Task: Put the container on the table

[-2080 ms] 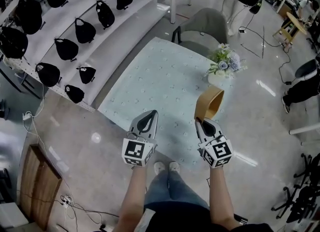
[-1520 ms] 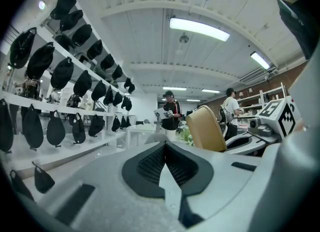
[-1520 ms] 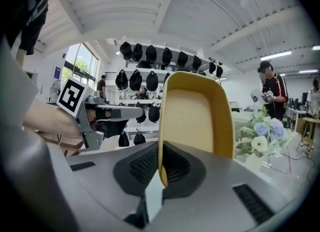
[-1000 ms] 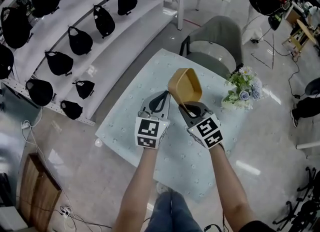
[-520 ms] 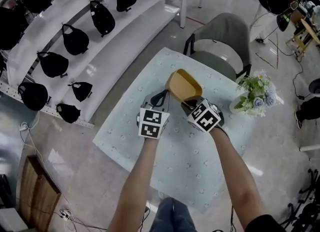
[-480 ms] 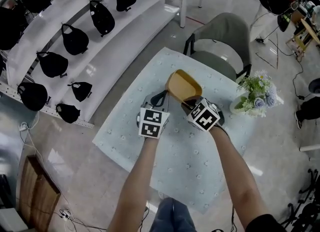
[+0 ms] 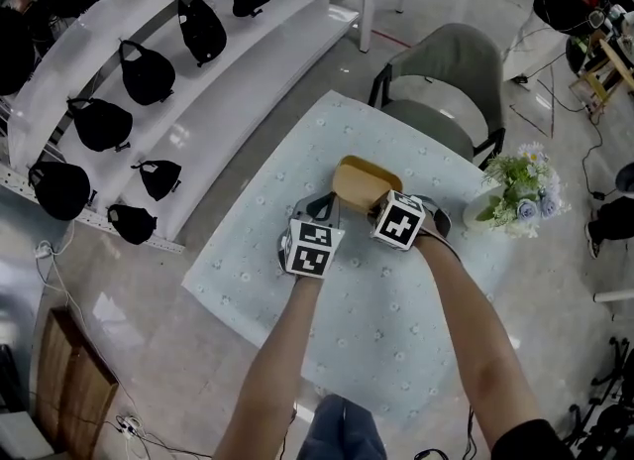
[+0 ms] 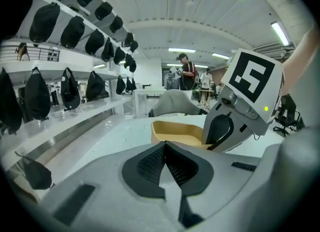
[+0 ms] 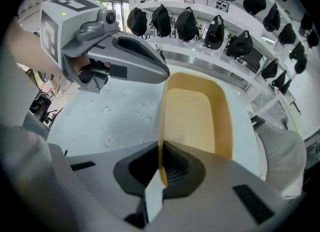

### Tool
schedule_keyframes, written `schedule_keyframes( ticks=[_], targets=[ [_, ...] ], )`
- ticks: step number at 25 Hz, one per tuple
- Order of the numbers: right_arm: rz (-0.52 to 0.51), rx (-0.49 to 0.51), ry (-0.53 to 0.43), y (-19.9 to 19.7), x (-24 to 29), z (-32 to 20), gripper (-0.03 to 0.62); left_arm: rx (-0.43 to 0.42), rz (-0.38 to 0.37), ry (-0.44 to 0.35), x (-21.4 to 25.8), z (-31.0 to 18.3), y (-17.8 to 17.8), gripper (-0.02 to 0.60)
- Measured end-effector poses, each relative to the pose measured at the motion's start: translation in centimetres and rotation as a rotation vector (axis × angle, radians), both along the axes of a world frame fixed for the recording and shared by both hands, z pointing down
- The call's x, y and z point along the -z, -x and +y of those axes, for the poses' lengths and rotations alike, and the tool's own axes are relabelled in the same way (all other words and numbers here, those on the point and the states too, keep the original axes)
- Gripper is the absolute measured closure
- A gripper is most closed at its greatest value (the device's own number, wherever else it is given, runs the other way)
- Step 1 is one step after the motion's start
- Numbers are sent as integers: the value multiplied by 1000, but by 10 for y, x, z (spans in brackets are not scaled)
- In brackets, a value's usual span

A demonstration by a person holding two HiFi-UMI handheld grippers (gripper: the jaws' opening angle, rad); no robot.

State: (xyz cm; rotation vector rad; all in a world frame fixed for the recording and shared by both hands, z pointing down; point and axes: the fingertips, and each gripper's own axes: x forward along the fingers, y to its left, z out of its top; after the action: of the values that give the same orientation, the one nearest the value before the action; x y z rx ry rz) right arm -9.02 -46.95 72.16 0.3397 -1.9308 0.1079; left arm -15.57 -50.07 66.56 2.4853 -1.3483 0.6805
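Note:
A tan plastic container (image 7: pixel 363 180) hangs low over the table (image 7: pixel 376 339), its opening facing up. Whether it touches the cloth I cannot tell. My right gripper (image 7: pixel 377 206) is shut on the container's near wall; in the right gripper view that thin wall (image 9: pixel 161 126) runs between the closed pads (image 9: pixel 174 168), and the tan basin (image 9: pixel 197 116) stretches ahead. My left gripper (image 7: pixel 322 207) hovers just left of the container, shut and holding nothing. In the left gripper view its jaws (image 8: pixel 164 146) meet, with the container (image 8: pixel 176 132) and the right gripper (image 8: pixel 245 101) just beyond.
A pale patterned cloth covers the table. A flower vase (image 7: pixel 517 200) stands at its right edge. A grey chair (image 7: pixel 444 76) sits behind the table. White shelves (image 7: pixel 228 71) with several black bags (image 7: pixel 147 71) run along the left. A person (image 8: pixel 188 73) stands far back.
Both grippers have come down toward the table with the container. The container has tipped from a raised slant to nearly level, opening up.

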Motion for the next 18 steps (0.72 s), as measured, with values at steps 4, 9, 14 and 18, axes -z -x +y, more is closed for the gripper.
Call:
schedule_keyframes(
  ticks=[4, 9, 14, 18],
  targets=[
    [116, 75, 17, -14, -17, 7, 592, 21, -2, 42, -16, 10, 3, 580],
    [147, 98, 6, -12, -24, 10, 592, 20, 7, 63, -27, 18, 3, 580],
    [149, 104, -21, -11, -28, 8, 588, 21, 14, 58, -27, 20, 2, 580],
    [120, 84, -20, -9, -28, 11, 532, 21, 14, 60, -27, 23, 6, 580]
  ],
)
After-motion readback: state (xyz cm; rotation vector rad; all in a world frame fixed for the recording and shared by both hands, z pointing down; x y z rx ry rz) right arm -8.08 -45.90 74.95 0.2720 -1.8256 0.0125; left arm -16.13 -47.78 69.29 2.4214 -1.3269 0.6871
